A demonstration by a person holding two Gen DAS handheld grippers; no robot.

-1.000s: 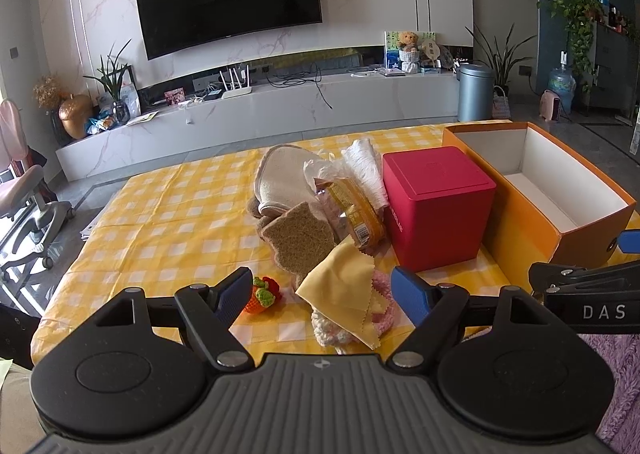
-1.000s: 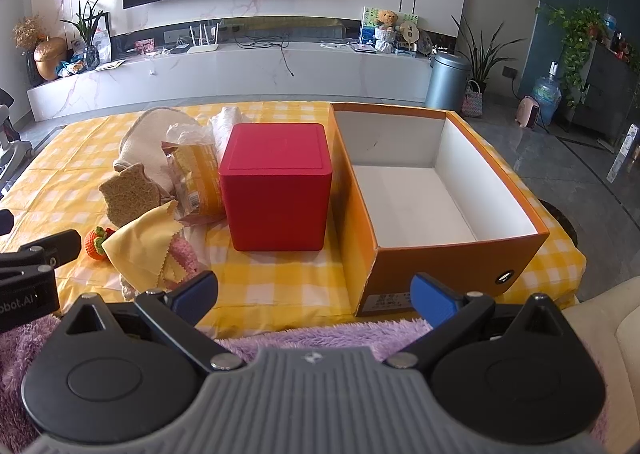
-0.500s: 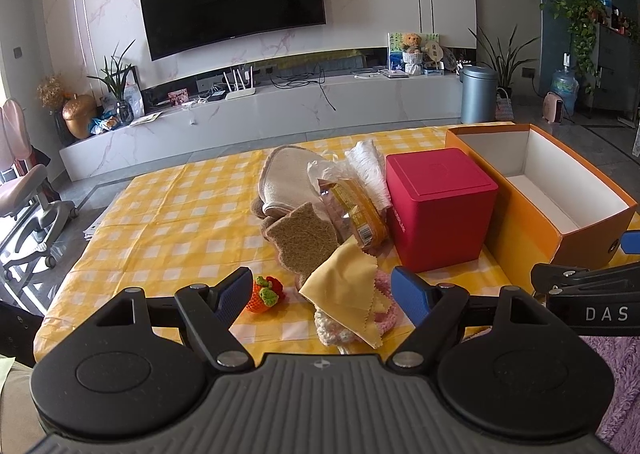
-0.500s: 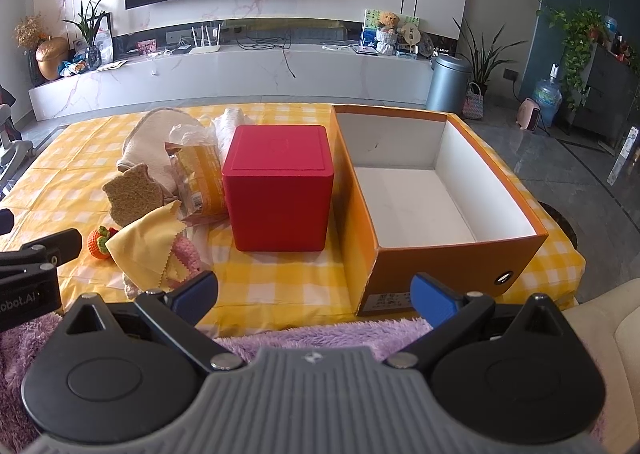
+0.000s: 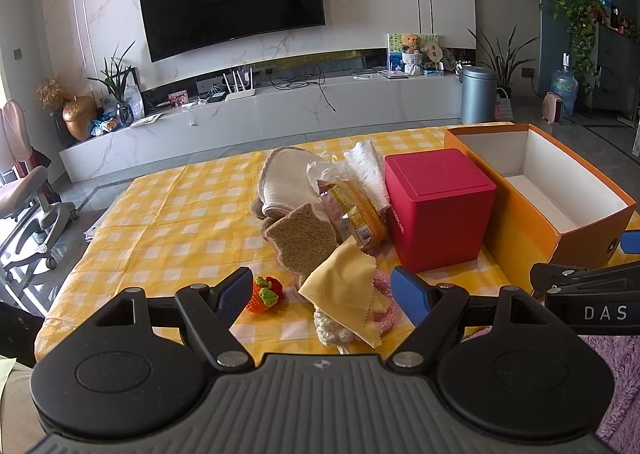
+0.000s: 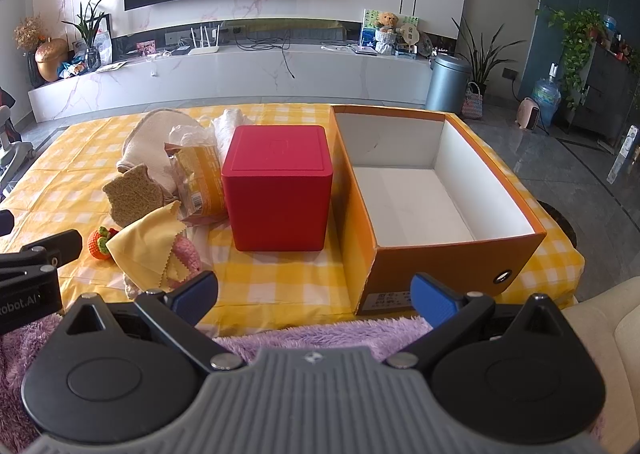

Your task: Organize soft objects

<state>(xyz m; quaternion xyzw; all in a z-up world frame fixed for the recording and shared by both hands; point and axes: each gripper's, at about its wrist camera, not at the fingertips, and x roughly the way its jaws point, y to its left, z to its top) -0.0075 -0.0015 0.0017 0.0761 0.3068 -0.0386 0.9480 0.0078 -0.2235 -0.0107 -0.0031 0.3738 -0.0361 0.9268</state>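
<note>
A pile of soft things lies on the yellow checked tablecloth (image 5: 172, 221): a yellow cloth (image 5: 344, 286) over a pink and white knit piece (image 5: 386, 308), a brown bread-shaped sponge (image 5: 300, 242), a beige slipper (image 5: 280, 181), a snack bag (image 5: 356, 213) and a knitted strawberry (image 5: 266, 294). My left gripper (image 5: 322, 294) hovers open just short of the pile, empty. My right gripper (image 6: 314, 300) stands open and empty at the table's near edge, facing the red box (image 6: 278, 187) and the empty orange carton (image 6: 436, 266).
The red box (image 5: 438, 205) stands between the pile and the orange carton (image 5: 528, 213). A purple fluffy cover (image 6: 320, 336) lies under the right gripper. Beyond the table run a white TV bench (image 5: 280, 117), a grey bin (image 5: 478, 93) and a chair (image 5: 32, 193) at left.
Both grippers have drifted very slightly, the scene sliding a little down and right in each view. Nothing on the table has moved, and both stay open.
</note>
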